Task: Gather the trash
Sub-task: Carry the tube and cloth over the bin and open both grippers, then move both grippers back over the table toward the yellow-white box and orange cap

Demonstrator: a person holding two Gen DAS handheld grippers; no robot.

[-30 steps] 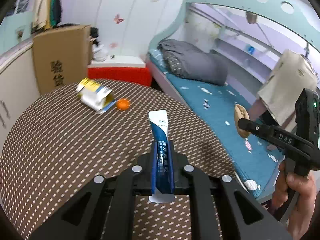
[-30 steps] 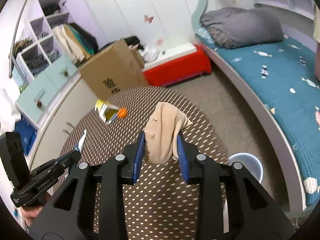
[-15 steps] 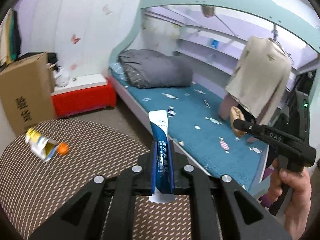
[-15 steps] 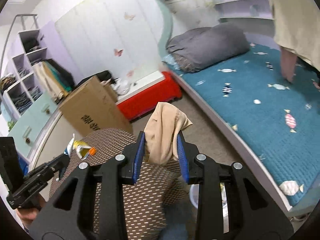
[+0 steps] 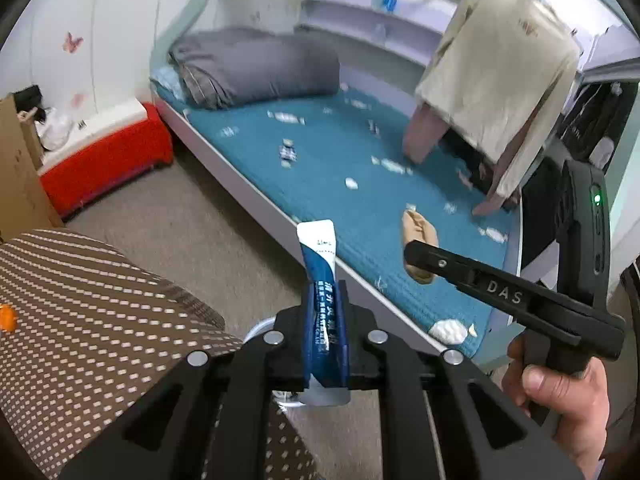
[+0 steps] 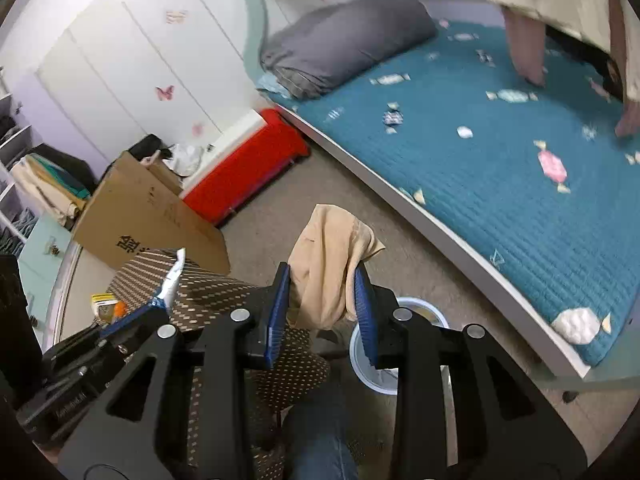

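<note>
My left gripper [image 5: 325, 300] is shut on a blue and white tube [image 5: 321, 276], held upright past the edge of the dotted brown table [image 5: 80, 320]. My right gripper [image 6: 322, 292] is shut on a crumpled tan wrapper [image 6: 328, 264]; it also shows in the left wrist view [image 5: 418, 248], to the right of the tube. A white bin [image 6: 416, 312] stands on the floor just under the right gripper's fingers; its rim peeks out in the left wrist view [image 5: 256, 330]. A yellow carton [image 6: 102, 304] and an orange ball [image 6: 119, 310] lie on the table.
A bed with a teal cover [image 6: 500, 152] and a grey duvet [image 6: 344, 44] runs along the right. A red box [image 6: 244, 168] and a cardboard box [image 6: 148, 208] stand by the far wall. A beige garment [image 5: 500, 80] hangs over the bed.
Both grippers have swung right, off the table and toward the floor beside the bed, each still holding its item. The white bin has come into view under the right gripper.
</note>
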